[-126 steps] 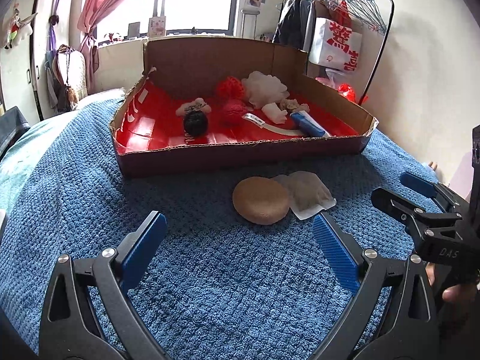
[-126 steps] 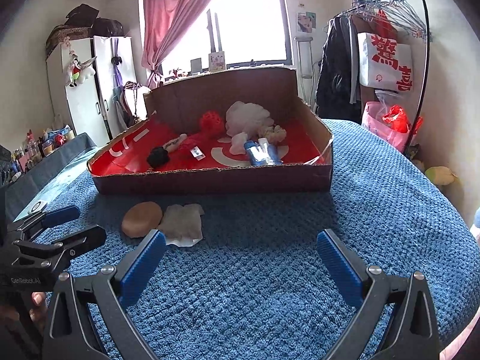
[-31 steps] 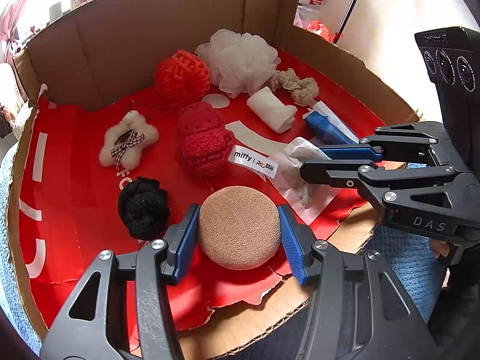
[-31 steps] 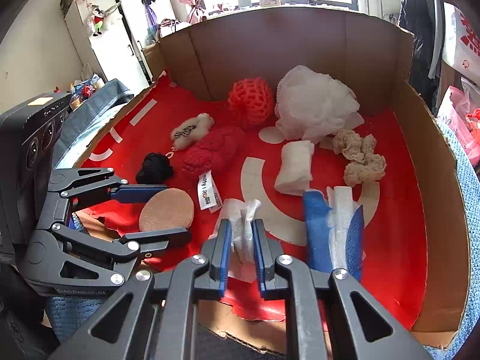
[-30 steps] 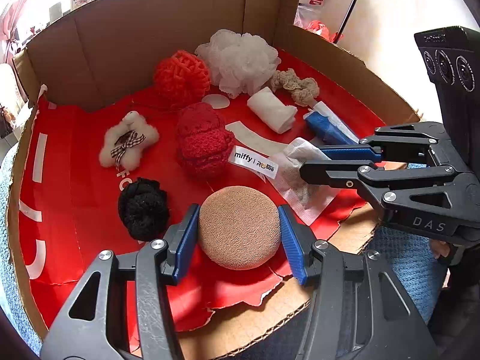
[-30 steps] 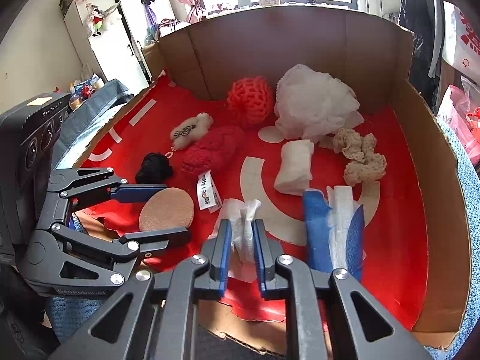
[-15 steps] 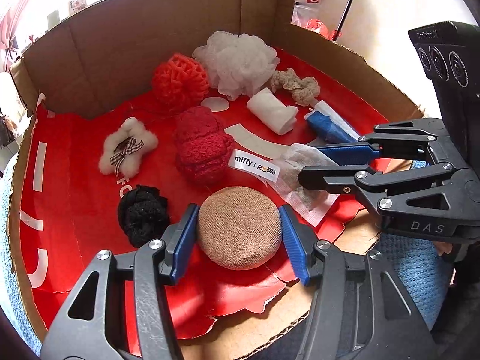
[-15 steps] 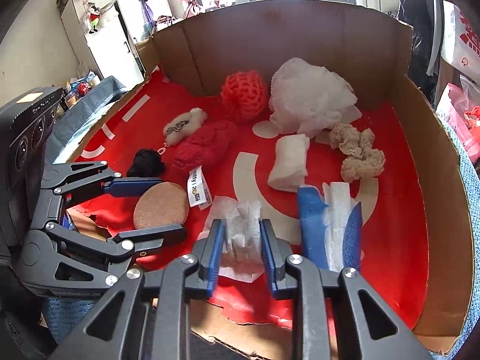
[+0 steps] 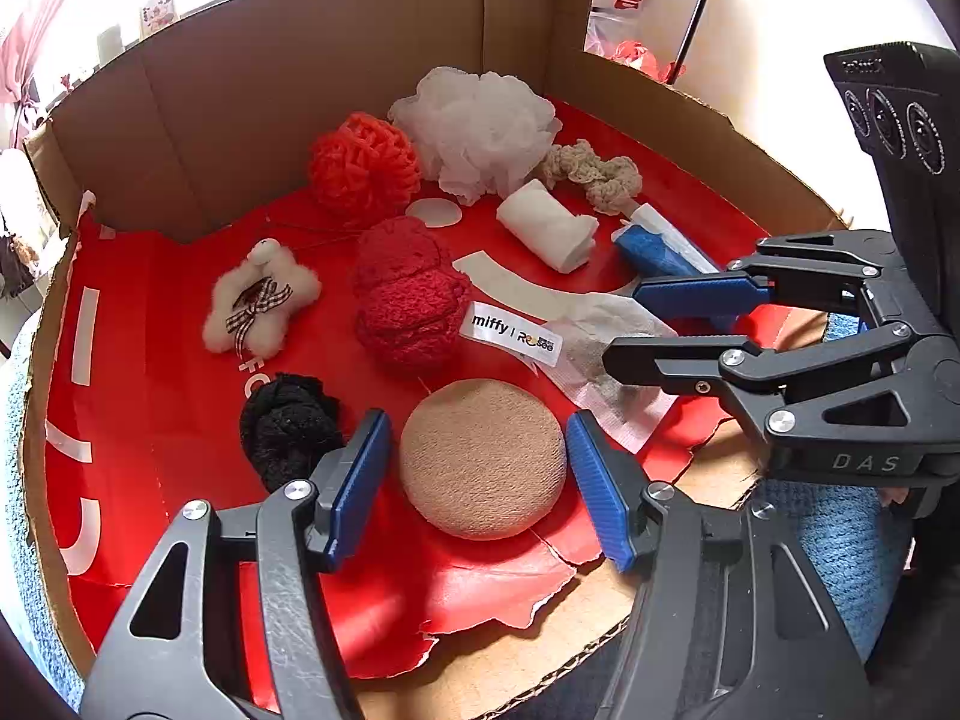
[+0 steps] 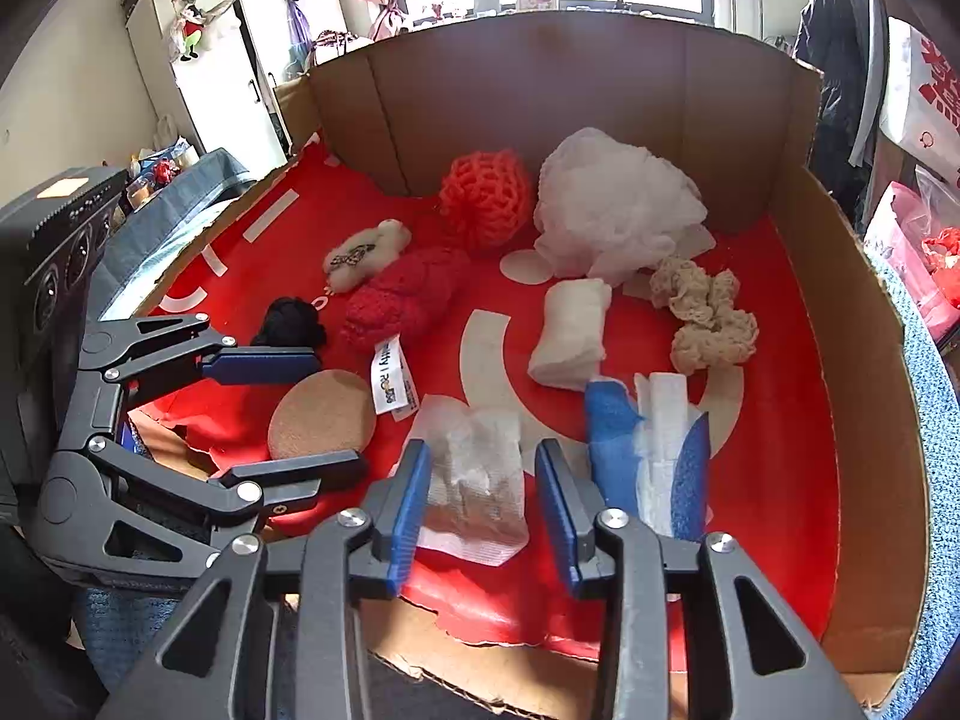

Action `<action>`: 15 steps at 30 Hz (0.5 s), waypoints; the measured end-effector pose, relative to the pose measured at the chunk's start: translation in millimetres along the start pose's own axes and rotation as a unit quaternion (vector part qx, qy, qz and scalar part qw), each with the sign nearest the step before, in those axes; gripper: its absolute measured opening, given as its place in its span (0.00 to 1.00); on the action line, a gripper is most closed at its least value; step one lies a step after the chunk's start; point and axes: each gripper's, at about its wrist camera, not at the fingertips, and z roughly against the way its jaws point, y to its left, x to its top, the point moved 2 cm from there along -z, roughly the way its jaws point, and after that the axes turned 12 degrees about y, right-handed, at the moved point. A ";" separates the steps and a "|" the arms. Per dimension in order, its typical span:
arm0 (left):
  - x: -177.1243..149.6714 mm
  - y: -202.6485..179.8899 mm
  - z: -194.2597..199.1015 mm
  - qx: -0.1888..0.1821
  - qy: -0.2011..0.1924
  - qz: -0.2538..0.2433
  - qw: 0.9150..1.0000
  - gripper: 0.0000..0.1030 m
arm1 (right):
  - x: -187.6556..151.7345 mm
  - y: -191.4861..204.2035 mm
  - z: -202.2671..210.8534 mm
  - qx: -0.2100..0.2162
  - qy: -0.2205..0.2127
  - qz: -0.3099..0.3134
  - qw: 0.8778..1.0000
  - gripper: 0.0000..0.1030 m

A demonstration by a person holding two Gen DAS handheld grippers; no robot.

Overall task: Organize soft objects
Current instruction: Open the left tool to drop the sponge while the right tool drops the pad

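Observation:
A round tan sponge pad (image 9: 483,457) lies on the red floor of the cardboard box (image 9: 300,78) near its front edge. My left gripper (image 9: 477,483) is open, its blue pads apart from the pad on both sides. A crumpled white tissue packet (image 10: 477,474) lies on the box floor between the open fingers of my right gripper (image 10: 480,501). The packet also shows in the left wrist view (image 9: 606,360), under the right gripper (image 9: 672,324). The tan pad (image 10: 321,411) shows in the right wrist view beside the left gripper (image 10: 282,414).
The box holds a white bath pouf (image 9: 480,126), orange knit ball (image 9: 363,165), red knit toy (image 9: 408,300) with a label, black scrunchie (image 9: 288,423), fluffy white bear (image 9: 258,303), rolled white cloth (image 9: 549,225), beige scrunchie (image 9: 591,174) and blue-white pack (image 10: 651,444). Blue blanket surrounds the box.
Both grippers have opened over the box floor: the left let go of the tan pad, the right let go of the tissue packet. Both objects now rest in the box.

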 end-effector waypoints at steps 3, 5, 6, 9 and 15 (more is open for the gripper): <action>-0.1 0.2 1.9 0.000 -0.004 0.000 1.000 0.63 | -0.3 -0.6 3.4 -0.004 -0.004 0.001 1.000 0.45; -0.5 -0.1 5.0 0.001 -0.009 0.000 1.000 0.64 | 0.0 -1.2 4.8 -0.006 -0.006 0.001 1.000 0.45; -1.7 -0.3 7.2 0.001 -0.011 0.000 1.000 0.64 | -0.2 -1.7 6.5 -0.007 -0.007 0.000 1.000 0.46; -3.5 0.1 15.0 0.006 -0.021 0.003 1.000 0.65 | -1.2 -3.5 13.8 -0.011 -0.017 -0.003 1.000 0.52; -7.9 2.0 36.4 0.008 -0.055 0.024 0.998 0.76 | -2.7 -5.3 32.4 -0.024 -0.042 -0.010 0.999 0.63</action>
